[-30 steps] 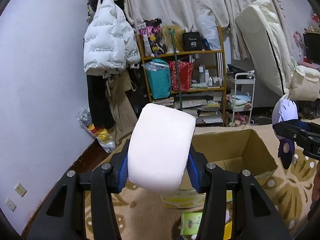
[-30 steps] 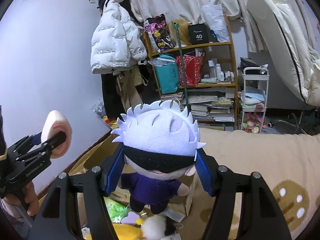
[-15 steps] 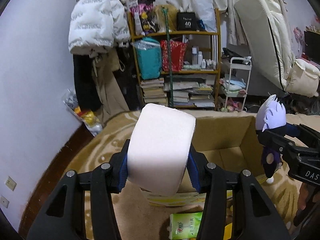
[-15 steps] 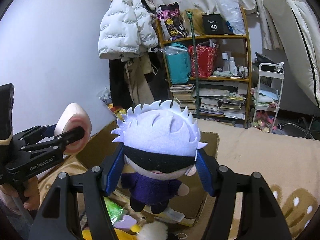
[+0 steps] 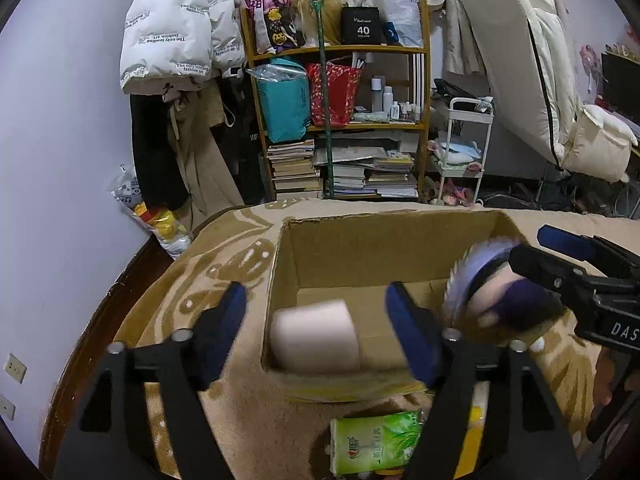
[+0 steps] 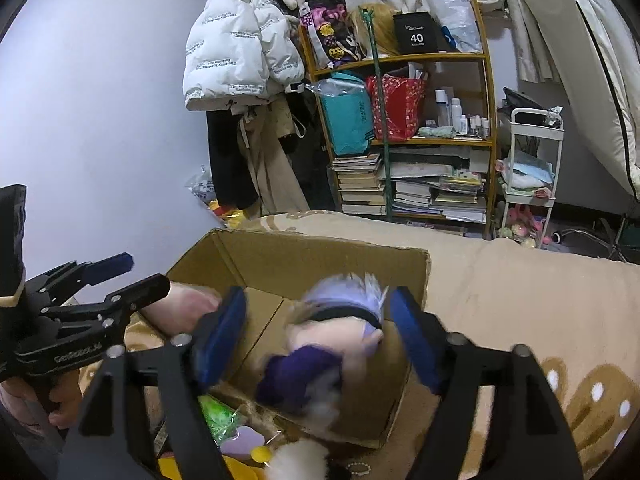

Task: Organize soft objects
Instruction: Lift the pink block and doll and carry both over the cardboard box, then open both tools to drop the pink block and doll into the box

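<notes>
**Dropping both soft things into the box at once**

Falling clear of my left tool (image 5: 316, 312), the pale foam roll (image 5: 314, 338) is blurred just inside the near left corner of the cardboard box (image 5: 384, 248), no longer touched by either blue pad. That tool's jaws have just been opening and now stand well apart with only air between them. I held it tilted down over the box's near wall so the roll would land inside and not on the blanket (image 5: 224, 264) around it.

My right tool (image 6: 318, 332) is doing the same on the other side. Its jaws have just been opening too, and the plush doll (image 6: 332, 344), with its spiky pale-lilac hair and purple body, is smeared with motion between the pads, which no longer press on it. It is tumbling toward the right half of the box, apart from the roll, so I judge the two should not land on each other.

The box sits open-topped on the brown patterned blanket, its inside otherwise bare as far as I can see. Nearer to me, outside the box, more soft items wait: a green tissue pack (image 5: 376, 444), something yellow (image 6: 192, 466) and a white fluffy piece (image 6: 300, 460). I take those as next, once both tools are free.
</notes>
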Demonstrator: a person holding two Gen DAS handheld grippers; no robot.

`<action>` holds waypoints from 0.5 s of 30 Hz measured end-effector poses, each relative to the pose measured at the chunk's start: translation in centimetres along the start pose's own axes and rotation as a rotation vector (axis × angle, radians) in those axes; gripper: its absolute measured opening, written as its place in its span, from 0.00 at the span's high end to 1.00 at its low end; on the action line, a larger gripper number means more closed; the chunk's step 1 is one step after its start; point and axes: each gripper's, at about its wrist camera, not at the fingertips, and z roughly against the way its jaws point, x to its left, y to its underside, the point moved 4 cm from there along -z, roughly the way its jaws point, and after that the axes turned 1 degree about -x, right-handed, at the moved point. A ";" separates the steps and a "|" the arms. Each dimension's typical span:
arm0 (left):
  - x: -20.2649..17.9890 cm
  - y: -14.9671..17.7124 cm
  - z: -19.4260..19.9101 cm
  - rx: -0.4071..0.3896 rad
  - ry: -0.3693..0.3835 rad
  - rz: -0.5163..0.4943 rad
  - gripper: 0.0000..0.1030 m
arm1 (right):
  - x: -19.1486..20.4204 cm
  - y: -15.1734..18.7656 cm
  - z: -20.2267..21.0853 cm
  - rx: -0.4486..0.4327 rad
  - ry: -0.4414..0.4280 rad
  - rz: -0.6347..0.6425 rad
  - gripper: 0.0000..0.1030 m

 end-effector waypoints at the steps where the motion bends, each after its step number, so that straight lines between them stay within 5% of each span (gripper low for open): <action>1: 0.0 0.0 0.1 0.001 0.001 -0.002 0.28 | 0.0 0.0 0.2 -0.004 0.002 -0.004 0.16; 7: 0.0 0.2 1.1 0.006 -0.028 -0.005 0.12 | 0.0 0.1 0.8 0.009 -0.006 -0.017 0.08; 15: -0.1 0.4 3.4 -0.020 -0.057 -0.023 0.07 | 0.5 0.4 2.4 0.009 0.001 -0.023 0.02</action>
